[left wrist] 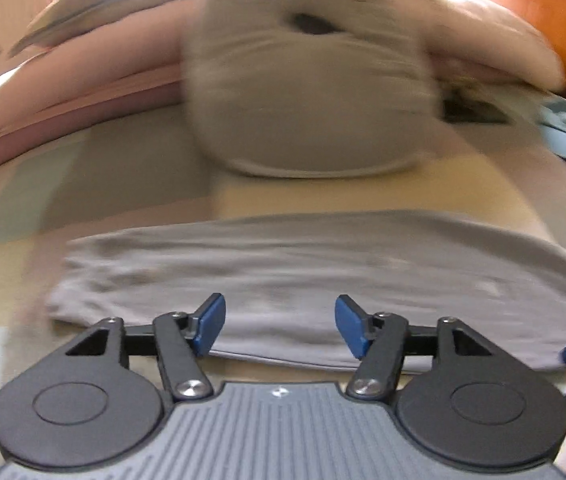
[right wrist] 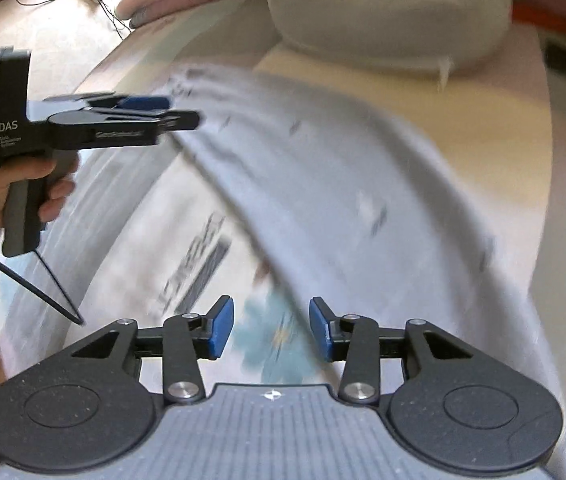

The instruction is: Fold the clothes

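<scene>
both grippers' jaws released over grey garment [left wrist: 323, 280] on pale bed [left wrist: 323, 196]; beige pillow [left wrist: 307, 112] beyond

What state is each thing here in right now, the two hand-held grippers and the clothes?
Left hand-held gripper: open, nothing between its pads.
Right hand-held gripper: open, holding nothing.
Grey garment: lying flat on the bed, loose.
Beige garment: bundled up, not folded.
Pink bedding: piled behind the bundle.
</scene>
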